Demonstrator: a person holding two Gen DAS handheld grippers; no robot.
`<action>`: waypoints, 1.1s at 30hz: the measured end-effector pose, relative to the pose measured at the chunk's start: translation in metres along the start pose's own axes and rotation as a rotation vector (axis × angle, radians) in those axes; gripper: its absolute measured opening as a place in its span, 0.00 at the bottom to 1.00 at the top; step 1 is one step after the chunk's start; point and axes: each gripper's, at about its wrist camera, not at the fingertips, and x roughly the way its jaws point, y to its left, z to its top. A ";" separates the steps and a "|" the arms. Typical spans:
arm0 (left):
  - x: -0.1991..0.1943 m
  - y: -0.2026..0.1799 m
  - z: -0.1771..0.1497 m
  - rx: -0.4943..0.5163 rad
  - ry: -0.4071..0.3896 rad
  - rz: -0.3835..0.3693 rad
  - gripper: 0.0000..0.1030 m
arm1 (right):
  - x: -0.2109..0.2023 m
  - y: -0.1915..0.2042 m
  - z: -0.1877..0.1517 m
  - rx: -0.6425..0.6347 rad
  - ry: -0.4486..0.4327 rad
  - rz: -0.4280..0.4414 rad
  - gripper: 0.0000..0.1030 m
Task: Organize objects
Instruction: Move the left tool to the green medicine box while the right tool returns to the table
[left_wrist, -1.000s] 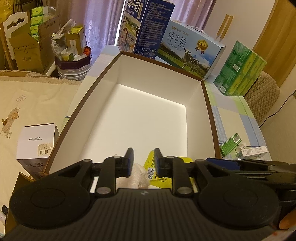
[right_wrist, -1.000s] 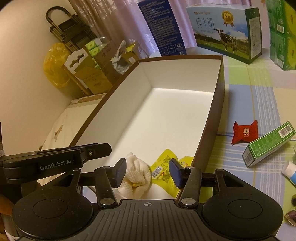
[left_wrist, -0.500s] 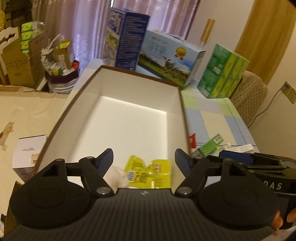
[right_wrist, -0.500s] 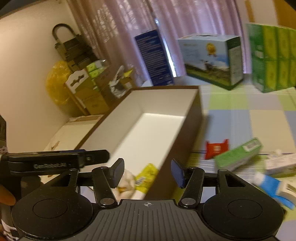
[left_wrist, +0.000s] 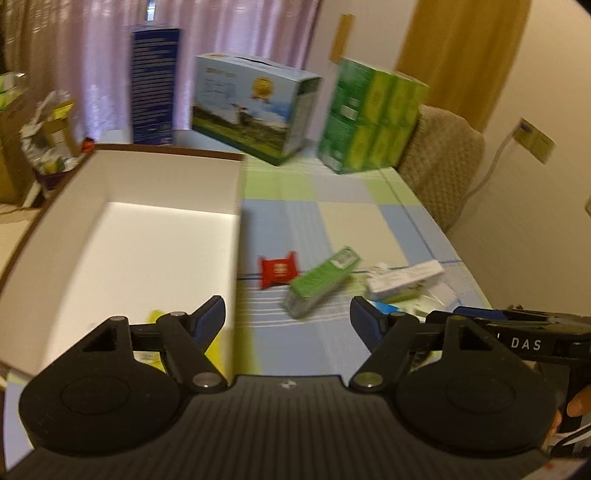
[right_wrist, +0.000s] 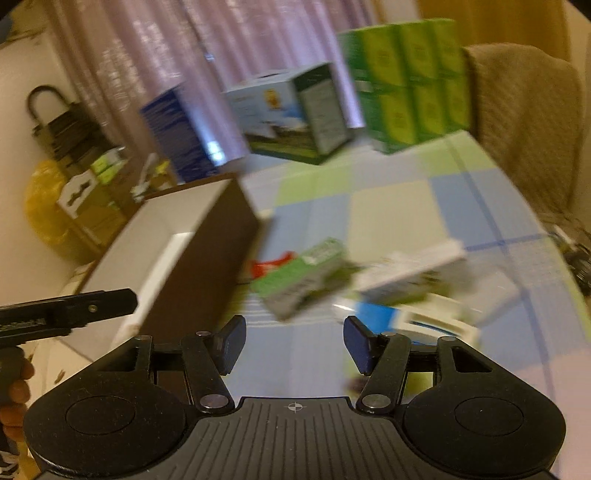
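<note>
Left gripper (left_wrist: 287, 317) and right gripper (right_wrist: 294, 341) both gape, empty.

Lilac curtains (left_wrist: 92, 74) behind checked tablecloth (left_wrist: 351, 218); cream wall (left_wrist: 535, 229); quilted beige chair (left_wrist: 439, 173) right.

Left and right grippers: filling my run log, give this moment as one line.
left gripper open, empty | right gripper open, empty | green box on table, outside white box

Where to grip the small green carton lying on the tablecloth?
Take the green carton mid-length across its narrow width, from above. It lies flat and slanted, so turn the jaws square to its long axis. The red candy sits close at one end, the white box near the other.
</note>
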 end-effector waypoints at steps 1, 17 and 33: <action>0.005 -0.008 0.000 0.014 0.005 -0.005 0.69 | -0.004 -0.010 -0.001 0.014 0.000 -0.014 0.54; 0.104 -0.082 0.008 0.225 0.119 0.023 0.67 | -0.035 -0.138 -0.001 0.196 0.026 -0.209 0.55; 0.222 -0.087 0.027 0.353 0.285 0.113 0.58 | -0.021 -0.185 0.003 0.268 0.072 -0.244 0.55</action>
